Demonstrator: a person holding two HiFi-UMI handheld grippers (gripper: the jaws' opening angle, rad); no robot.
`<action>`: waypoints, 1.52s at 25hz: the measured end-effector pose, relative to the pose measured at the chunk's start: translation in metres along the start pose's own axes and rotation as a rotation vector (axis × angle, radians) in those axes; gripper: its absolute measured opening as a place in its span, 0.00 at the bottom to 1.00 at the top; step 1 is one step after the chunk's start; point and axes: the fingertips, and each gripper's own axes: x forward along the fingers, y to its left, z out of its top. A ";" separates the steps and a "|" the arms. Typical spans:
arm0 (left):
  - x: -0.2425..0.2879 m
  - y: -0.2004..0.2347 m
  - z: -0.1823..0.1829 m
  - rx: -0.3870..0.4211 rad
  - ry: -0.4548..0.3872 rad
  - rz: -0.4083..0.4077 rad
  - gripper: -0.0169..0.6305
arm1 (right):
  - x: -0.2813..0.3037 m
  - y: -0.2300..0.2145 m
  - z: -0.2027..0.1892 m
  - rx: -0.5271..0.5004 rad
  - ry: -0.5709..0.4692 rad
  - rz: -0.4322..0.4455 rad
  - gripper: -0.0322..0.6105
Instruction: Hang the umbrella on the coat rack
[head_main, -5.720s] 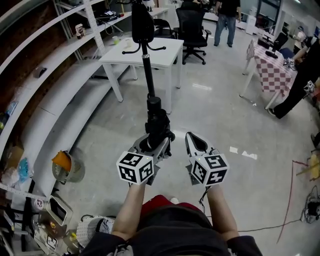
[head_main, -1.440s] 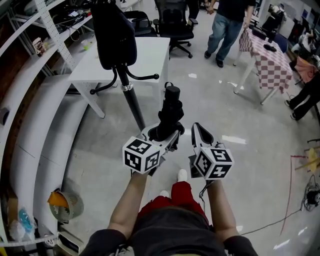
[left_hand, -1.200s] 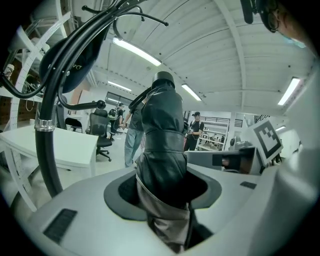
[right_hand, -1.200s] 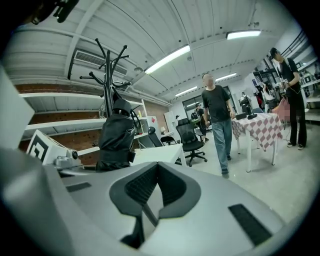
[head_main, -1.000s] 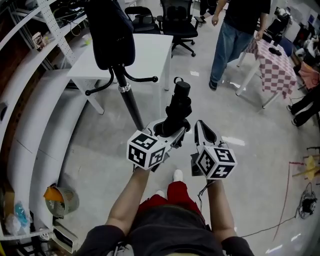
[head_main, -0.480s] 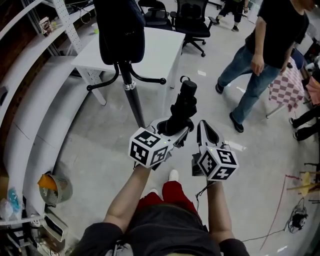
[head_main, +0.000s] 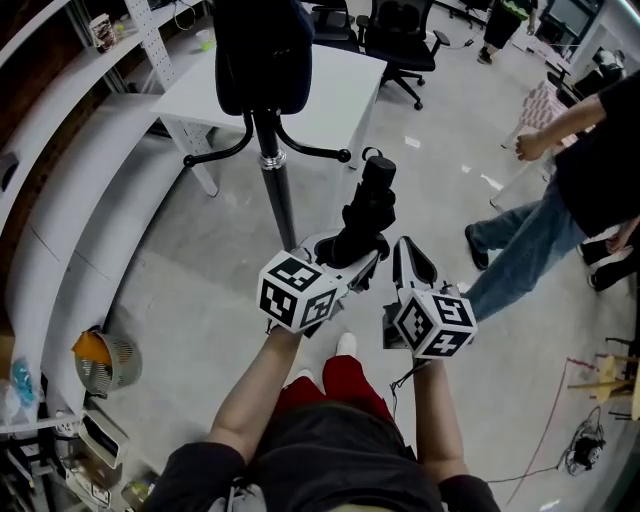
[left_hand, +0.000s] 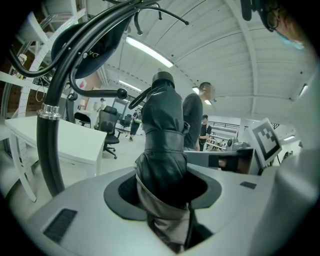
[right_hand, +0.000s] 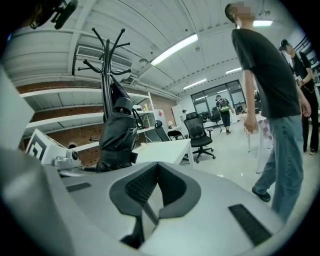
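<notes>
The left tongs are clenched around a folded black fabric umbrella, which points up and away from the person. It sits just beside the black metal coat rack without touching any of its hooks. The right tongs are pressed together with nothing between them. A white rectangular tabletop stands behind the rack.

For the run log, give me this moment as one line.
left gripper: shut on umbrella | right gripper: shut, empty | coat rack: ahead, umbrella not yet hung
</notes>
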 end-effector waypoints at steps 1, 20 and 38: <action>-0.002 0.001 -0.001 -0.001 0.000 0.003 0.32 | 0.001 0.002 -0.001 0.000 0.002 0.002 0.08; -0.022 0.017 -0.004 -0.018 -0.015 0.046 0.32 | 0.008 0.023 -0.009 -0.013 0.017 0.037 0.08; -0.052 0.042 -0.016 -0.054 -0.017 0.110 0.32 | 0.016 0.050 -0.021 -0.031 0.045 0.072 0.08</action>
